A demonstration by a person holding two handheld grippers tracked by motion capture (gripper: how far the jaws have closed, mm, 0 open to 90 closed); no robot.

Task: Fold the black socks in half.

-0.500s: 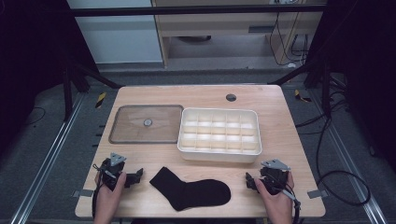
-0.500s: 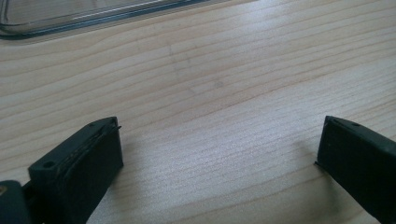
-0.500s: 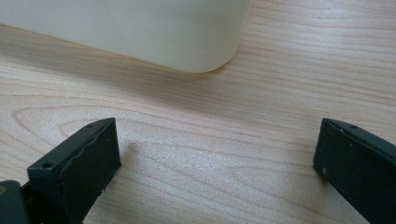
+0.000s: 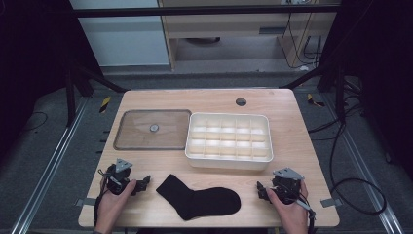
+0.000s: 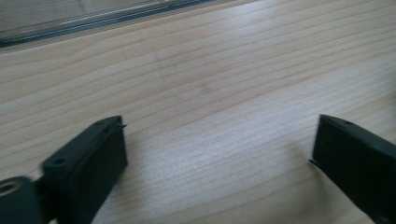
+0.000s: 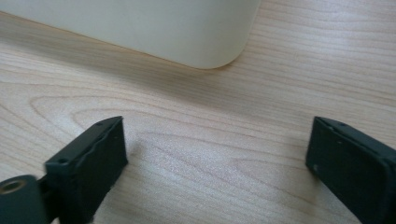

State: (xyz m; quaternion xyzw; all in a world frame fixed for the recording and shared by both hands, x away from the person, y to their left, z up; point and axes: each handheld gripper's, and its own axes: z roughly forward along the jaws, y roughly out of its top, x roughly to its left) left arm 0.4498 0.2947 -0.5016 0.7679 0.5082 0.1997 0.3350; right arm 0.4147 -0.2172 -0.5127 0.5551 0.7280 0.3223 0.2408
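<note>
Sock (image 4: pixel 198 201) lies flat at the bench's (image 4: pixel 292 122) near edge, between the left gripper (image 4: pixel 141 184) and right gripper (image 4: pixel 261 190), both open and empty. Risk: limp cloth bunches or slips, snagging the box (image 4: pixel 229 161) rim.

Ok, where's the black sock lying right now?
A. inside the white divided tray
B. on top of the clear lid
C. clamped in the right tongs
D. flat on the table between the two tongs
D: the black sock lies flat on the table, between the left tongs and the right tongs, in front of the white divided tray; both tongs are open and empty.
</note>
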